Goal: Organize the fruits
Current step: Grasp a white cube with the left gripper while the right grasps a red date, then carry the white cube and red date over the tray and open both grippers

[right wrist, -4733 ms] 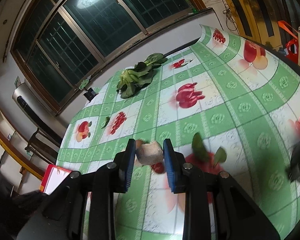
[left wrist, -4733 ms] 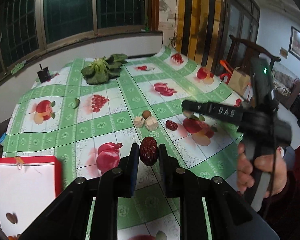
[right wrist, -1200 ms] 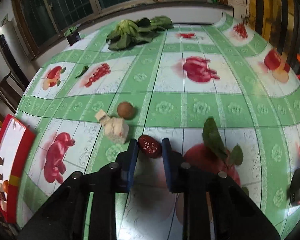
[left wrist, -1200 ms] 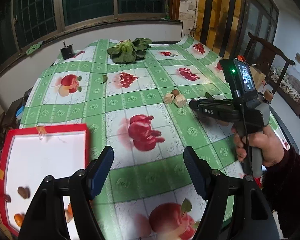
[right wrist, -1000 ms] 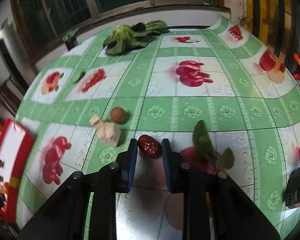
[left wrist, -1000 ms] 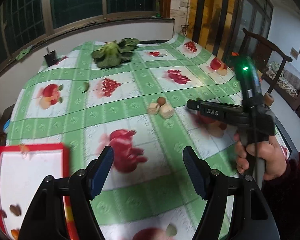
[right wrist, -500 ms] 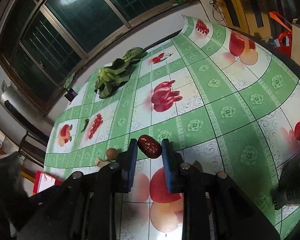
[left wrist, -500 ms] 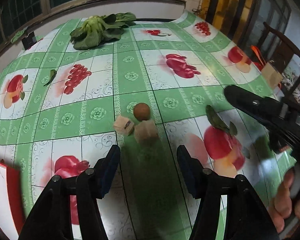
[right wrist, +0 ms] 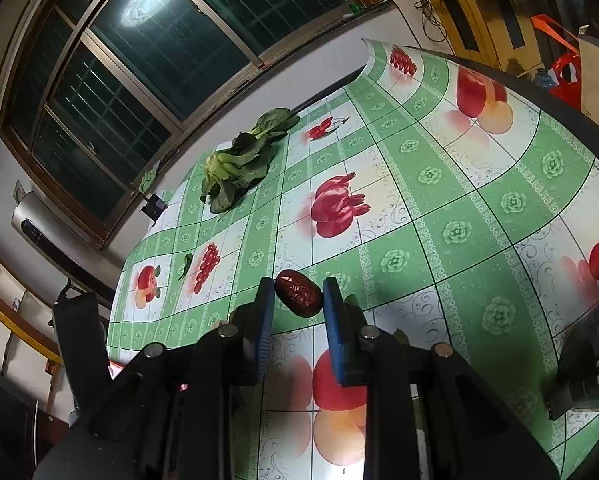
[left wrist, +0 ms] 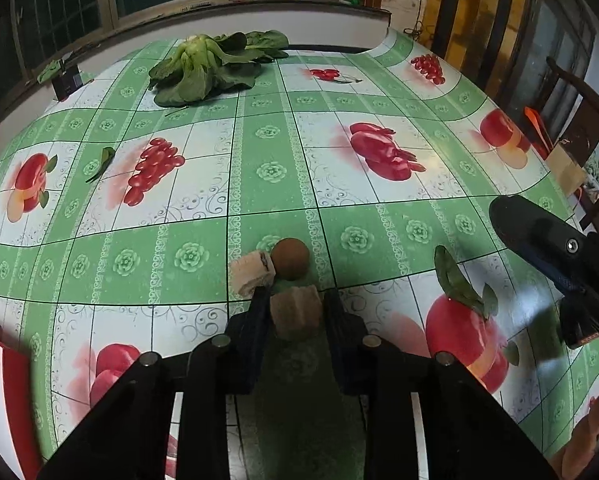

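Note:
A tan fruit cube (left wrist: pixel 295 320) rests on the green fruit-print tablecloth (left wrist: pixel 271 172) between the fingers of my left gripper (left wrist: pixel 296 298). The jaws are closing and both pads meet the cube's sides. Just beyond it lie a second pale cube (left wrist: pixel 251 276) and a round brown fruit (left wrist: pixel 290 259), touching each other. My right gripper (right wrist: pixel 298 286) is shut on a wrinkled red date (right wrist: pixel 299 294), held in the air above the cloth. In the left wrist view, the right gripper's black body (left wrist: pixel 547 240) reaches in from the right edge.
A head of leafy greens (left wrist: pixel 211 66) lies at the far side, with a small black box (left wrist: pixel 67 82) at the far left. A loose leaf (left wrist: pixel 101 162) lies on the left. The red-rimmed tray (left wrist: pixel 17 392) shows at the near left edge. A wooden chair (left wrist: pixel 579 92) stands on the right.
My left gripper has come forward and down from the tray side to the cubes, and its jaws have narrowed around the tan cube. My right gripper has lifted the date off the cloth and rolled.

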A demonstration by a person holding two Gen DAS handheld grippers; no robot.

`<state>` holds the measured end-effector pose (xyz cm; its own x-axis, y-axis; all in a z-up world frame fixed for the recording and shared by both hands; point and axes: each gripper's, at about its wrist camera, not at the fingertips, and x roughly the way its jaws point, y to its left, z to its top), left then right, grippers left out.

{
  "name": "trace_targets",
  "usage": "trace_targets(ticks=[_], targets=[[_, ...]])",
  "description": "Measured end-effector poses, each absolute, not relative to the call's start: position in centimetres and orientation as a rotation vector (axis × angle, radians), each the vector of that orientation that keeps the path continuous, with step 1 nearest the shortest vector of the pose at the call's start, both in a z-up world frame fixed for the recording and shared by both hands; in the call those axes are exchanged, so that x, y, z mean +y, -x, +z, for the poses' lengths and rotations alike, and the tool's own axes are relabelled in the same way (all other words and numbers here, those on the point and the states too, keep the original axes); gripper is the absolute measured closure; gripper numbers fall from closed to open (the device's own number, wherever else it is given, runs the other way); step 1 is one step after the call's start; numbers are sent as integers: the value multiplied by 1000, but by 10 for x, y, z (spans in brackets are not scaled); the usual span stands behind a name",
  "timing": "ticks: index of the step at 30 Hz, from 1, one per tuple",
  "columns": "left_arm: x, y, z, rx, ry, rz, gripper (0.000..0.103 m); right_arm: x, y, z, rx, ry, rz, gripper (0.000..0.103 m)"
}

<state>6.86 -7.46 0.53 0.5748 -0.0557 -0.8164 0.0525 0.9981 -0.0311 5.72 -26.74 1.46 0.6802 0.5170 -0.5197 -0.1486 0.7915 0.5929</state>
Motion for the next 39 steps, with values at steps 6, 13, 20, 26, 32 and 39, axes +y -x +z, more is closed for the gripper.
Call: trace_targets(ticks=[6,13,20,26,32,39], targets=[[-74,-65,5,949,2,-74,76,-265,-58,15,738,-538,405,77],[-75,-32,15,919,-44,-107,76,-264,-58,15,736,-528,399,77],[-72,8,36,861,-83,-133,76,-262,-58,17,728,-517,408,77],[-73,32,54,805,-98,-155,76,-262,-57,17,728,-521,412,77],[-74,42,65,772,-94,-170,76,-262,-57,18,727,-518,412,77],[-75,47,69,768,-82,-181,76,-263,-57,18,728,-523,416,77]])
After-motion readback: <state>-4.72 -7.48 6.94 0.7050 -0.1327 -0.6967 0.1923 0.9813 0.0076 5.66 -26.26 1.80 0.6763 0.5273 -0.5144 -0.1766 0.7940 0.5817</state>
